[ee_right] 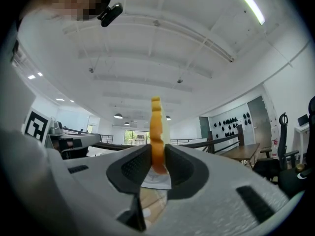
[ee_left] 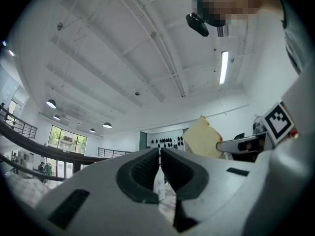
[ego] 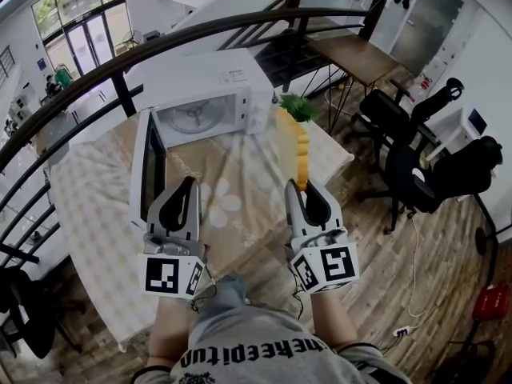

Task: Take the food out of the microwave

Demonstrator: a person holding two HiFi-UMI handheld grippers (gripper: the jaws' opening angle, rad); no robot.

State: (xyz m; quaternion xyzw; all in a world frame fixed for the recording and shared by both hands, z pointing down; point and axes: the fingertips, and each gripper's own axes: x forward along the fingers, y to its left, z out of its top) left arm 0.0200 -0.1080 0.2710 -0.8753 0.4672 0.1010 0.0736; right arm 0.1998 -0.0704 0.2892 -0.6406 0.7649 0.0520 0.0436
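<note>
Food: flat yellow-orange wavy-edged slice [ee_right: 156, 132], out of the white microwave [ego: 210, 94], in front of its open cavity.
Right tongs [ee_right: 157, 163]: clamped on the slice, edge up.
Left tongs [ee_left: 160, 156]: closed, empty.
Step, judged: best lowered gently onto the checked tabletop [ego: 88, 214] before the microwave, grip steady.

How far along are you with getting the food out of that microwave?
Done: the microwave has its door open, and only the bare turntable shows inside.
In hand: the right gripper is clamped on the flat yellow food, held outside the microwave. The left gripper is shut and empty.
Left: probably setting the food down on the table, and perhaps closing the door.
</note>
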